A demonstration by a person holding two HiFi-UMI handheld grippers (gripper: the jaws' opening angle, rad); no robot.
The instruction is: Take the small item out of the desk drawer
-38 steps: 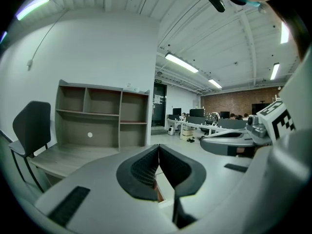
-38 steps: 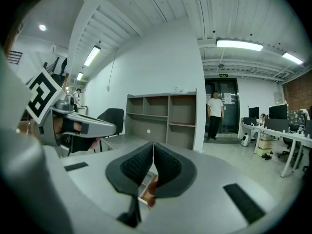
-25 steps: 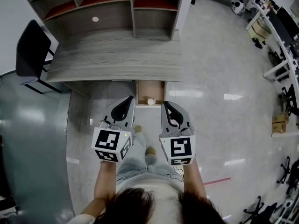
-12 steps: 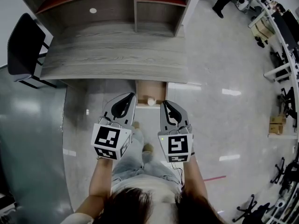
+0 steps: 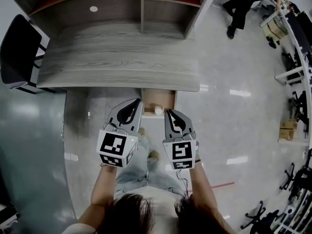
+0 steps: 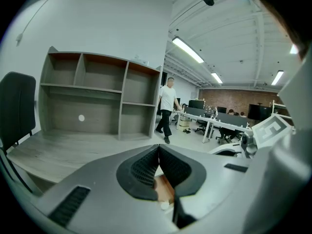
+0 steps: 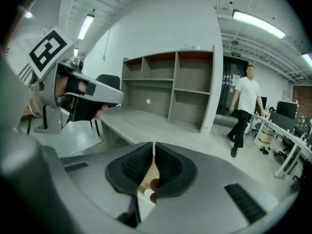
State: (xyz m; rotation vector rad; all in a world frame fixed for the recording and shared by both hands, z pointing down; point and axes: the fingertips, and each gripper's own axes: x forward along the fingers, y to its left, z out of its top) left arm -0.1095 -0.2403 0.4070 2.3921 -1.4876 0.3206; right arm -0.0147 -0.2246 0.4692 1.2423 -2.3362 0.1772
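The small white item point(image 5: 158, 110) is lying in the open drawer point(image 5: 152, 99), near its front edge and right of the middle, still untouched; the drawer is standing pulled out from under the near edge of the grey wood desk point(image 5: 117, 62). Compared with a second ago, the desk and drawer are sitting closer under the camera, so the person seems to be stepping in, and the right gripper point(image 5: 168, 113) is now pointing its tip just beside the item's right side, where before it was hanging farther back and to the right. Its fingers point(image 7: 168, 167) are pressing together with nothing between them, and in the right gripper view the item is showing just under their tips. The left gripper point(image 5: 137, 102) is holding at the drawer's left front corner, its fingers point(image 6: 141, 169) likewise meeting at the tips and gripping nothing. This looks like the approach phase closing out: the reach is nearly lined up, but the right fingers will probably need to spread before they can take the item. Farther out, the shelf unit point(image 5: 141, 9) is standing on the far side of the desk, a black chair point(image 5: 17, 52) is standing at its left end, and a person point(image 5: 248, 1) is walking into view at the far right.
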